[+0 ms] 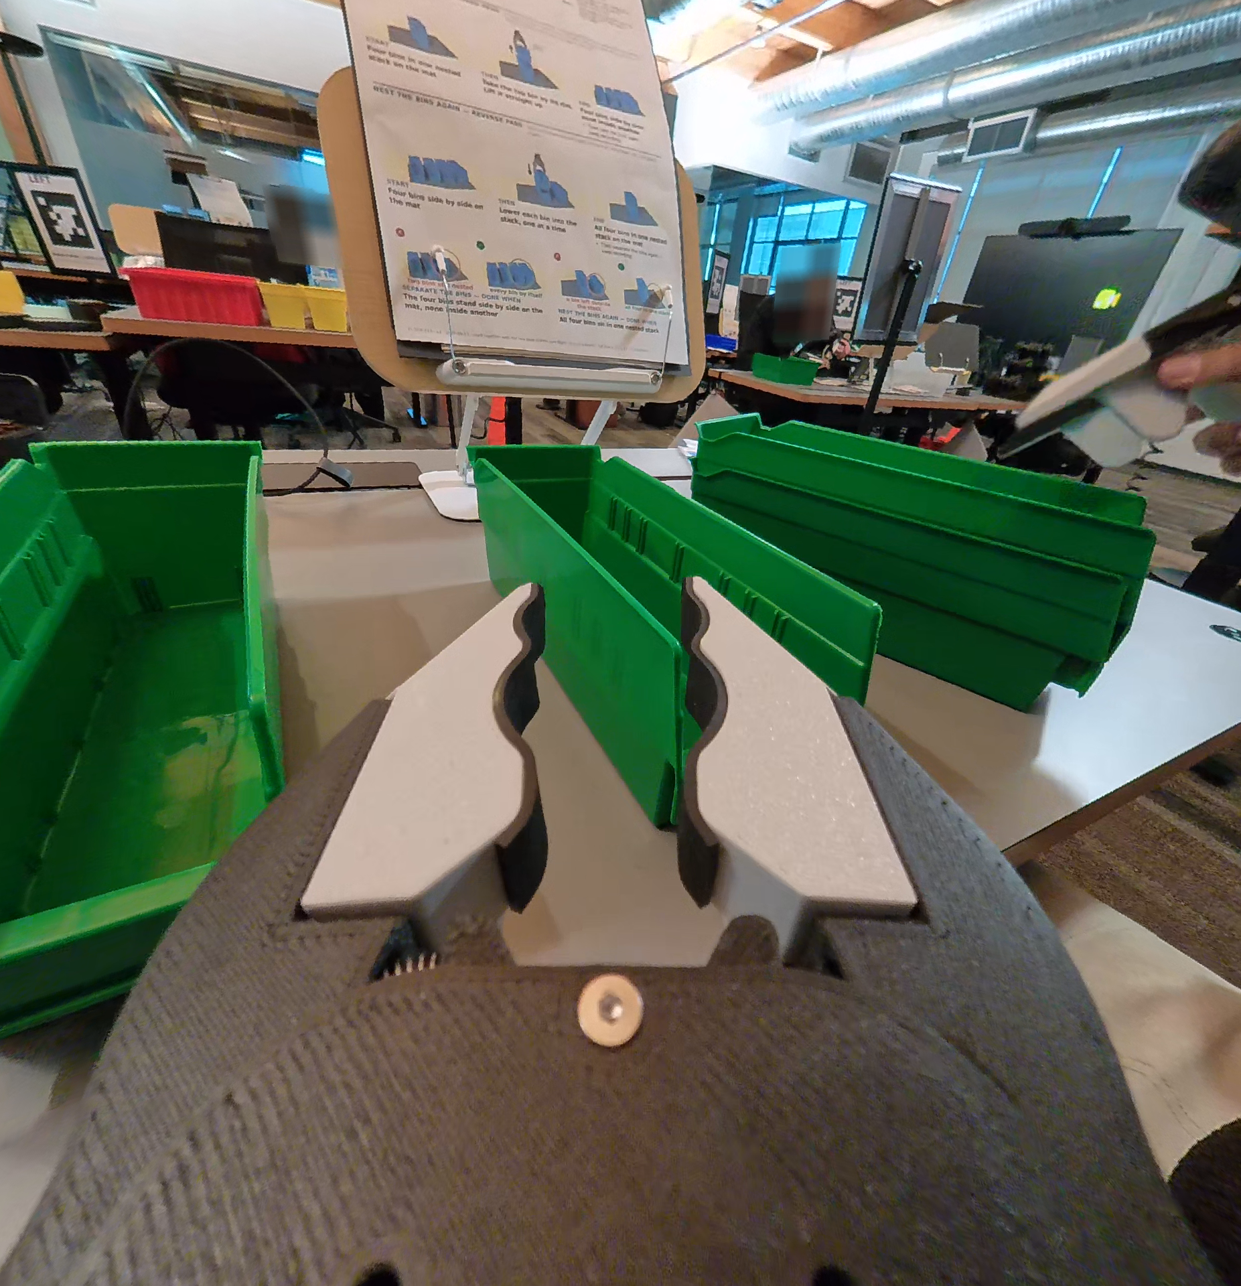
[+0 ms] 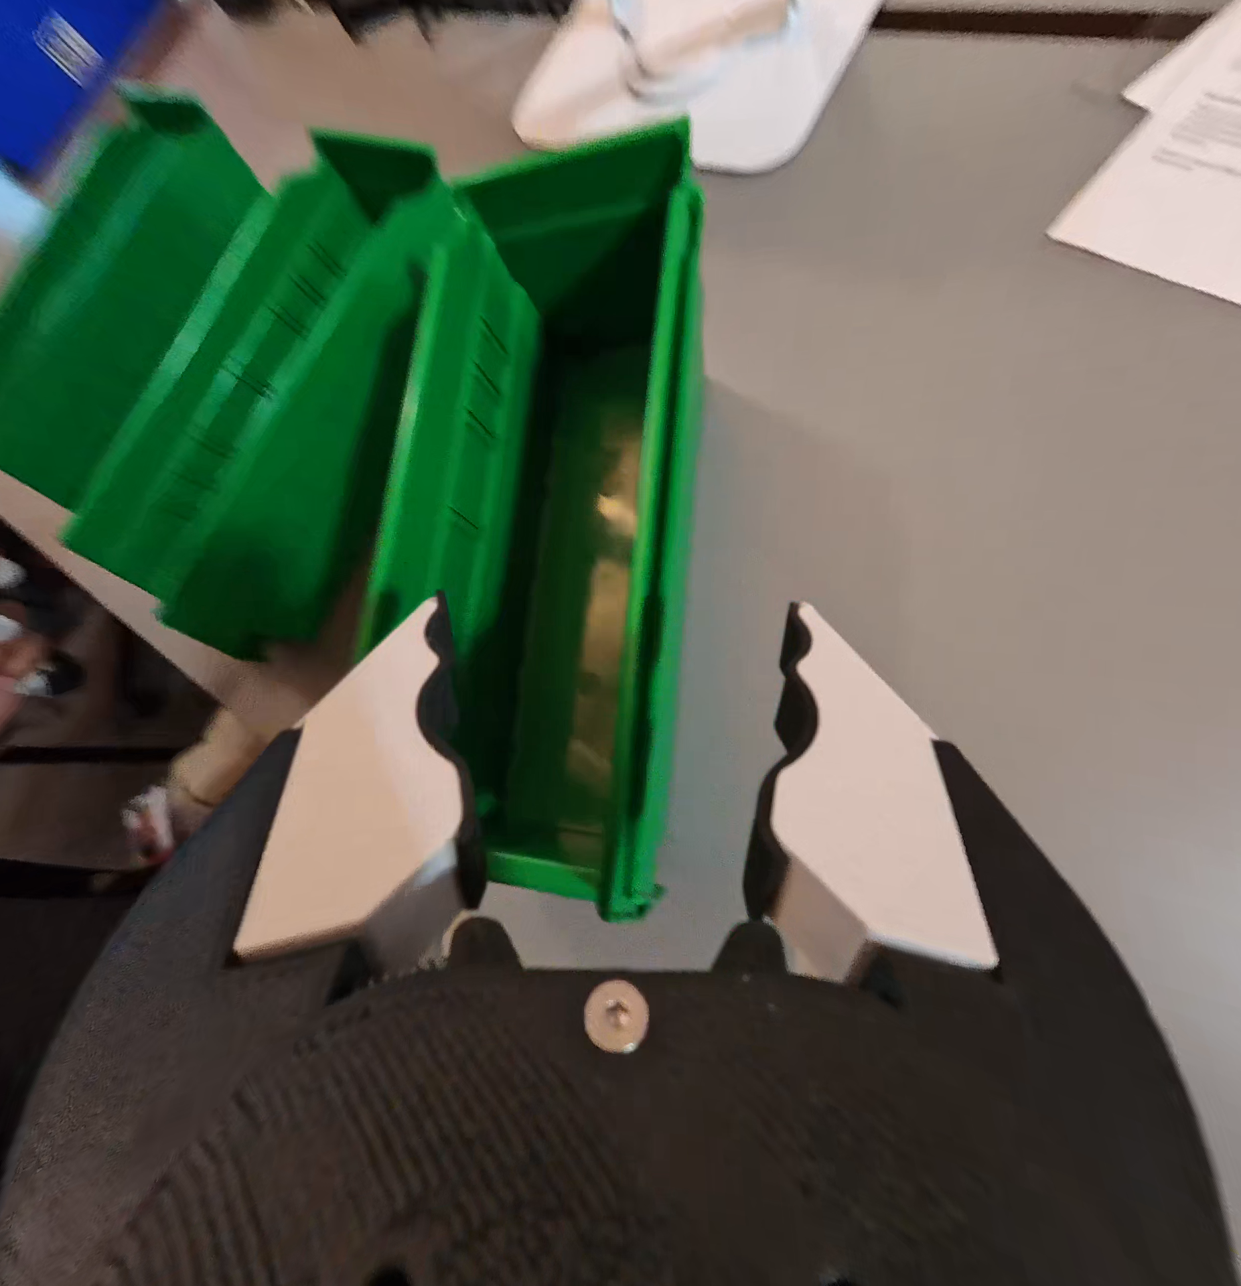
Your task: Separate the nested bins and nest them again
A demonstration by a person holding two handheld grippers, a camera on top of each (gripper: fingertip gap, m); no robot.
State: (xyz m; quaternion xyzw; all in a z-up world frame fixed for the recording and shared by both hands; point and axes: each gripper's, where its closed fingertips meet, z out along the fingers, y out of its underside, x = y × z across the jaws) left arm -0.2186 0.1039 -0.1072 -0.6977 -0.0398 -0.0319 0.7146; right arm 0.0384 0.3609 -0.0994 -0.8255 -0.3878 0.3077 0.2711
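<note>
Three green bin groups sit on the table (image 1: 1125, 703): a nested stack (image 1: 937, 550) right of the left hand-held gripper (image 1: 610, 703), a wide bin (image 1: 123, 696) left, a narrow bin (image 1: 603, 598) between. That gripper's jaws stand narrowly parted around the narrow bin's near wall, gripping nothing yet; close squarely and lift straight. Beyond stands an instruction stand (image 1: 520, 209). The right hand-held gripper (image 2: 621, 758) hovers wide and empty over a bin (image 2: 589, 522).

- My left gripper (image 1: 610, 703) has a black ribbed printed body, two pale grey wedge fingers (image 1: 436, 758) with wavy black pads, and one silver screw (image 1: 609, 1009) at centre.
- My right gripper (image 2: 621, 751) has the same build: black shell, pale fingers (image 2: 875, 821), silver screw (image 2: 616, 1025).
</note>
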